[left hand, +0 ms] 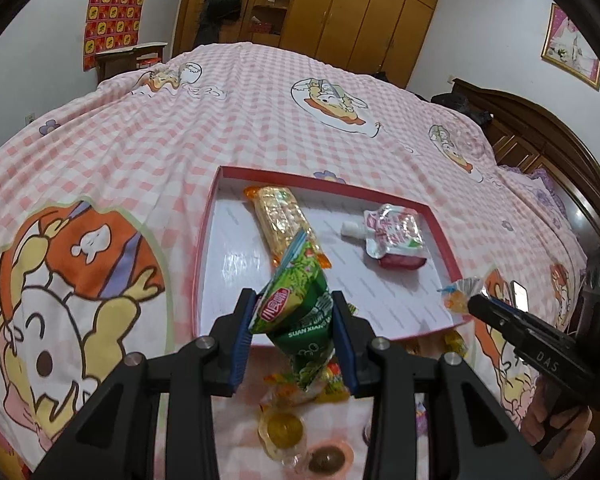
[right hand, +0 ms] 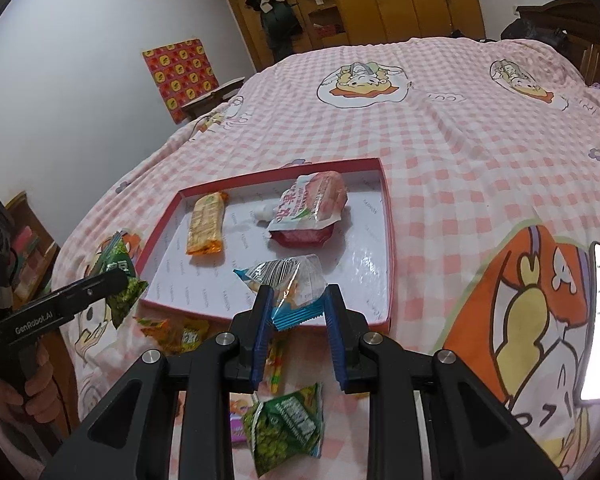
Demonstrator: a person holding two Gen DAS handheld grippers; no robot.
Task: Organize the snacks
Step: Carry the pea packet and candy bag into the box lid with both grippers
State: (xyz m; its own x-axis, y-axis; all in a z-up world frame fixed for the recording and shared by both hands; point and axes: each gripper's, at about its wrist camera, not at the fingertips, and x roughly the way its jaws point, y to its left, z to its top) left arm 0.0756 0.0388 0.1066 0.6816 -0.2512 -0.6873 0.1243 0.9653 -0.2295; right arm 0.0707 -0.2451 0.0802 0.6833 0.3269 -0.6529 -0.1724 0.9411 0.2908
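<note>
Left claw (left hand: 294, 316) clamps green snack bag (left hand: 296, 312) at mid-body, above near rim of red tray (left hand: 204, 240) on bed (left hand: 260, 112). Right claw (right hand: 296, 312) pinches clear packet (right hand: 288, 280) by crimped seam, over tray's near edge. Both look light, crinkly, slippery; contents probably crushable, so seam grip safest.

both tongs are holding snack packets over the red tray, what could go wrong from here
1. The left tongs pinch the green packet at its crumpled middle; it may slip out.
2. The right tongs hold the clear packet by one end, so it may swing or drop short of the red tray.
3. Both packets could land on the wafer bar.
</note>
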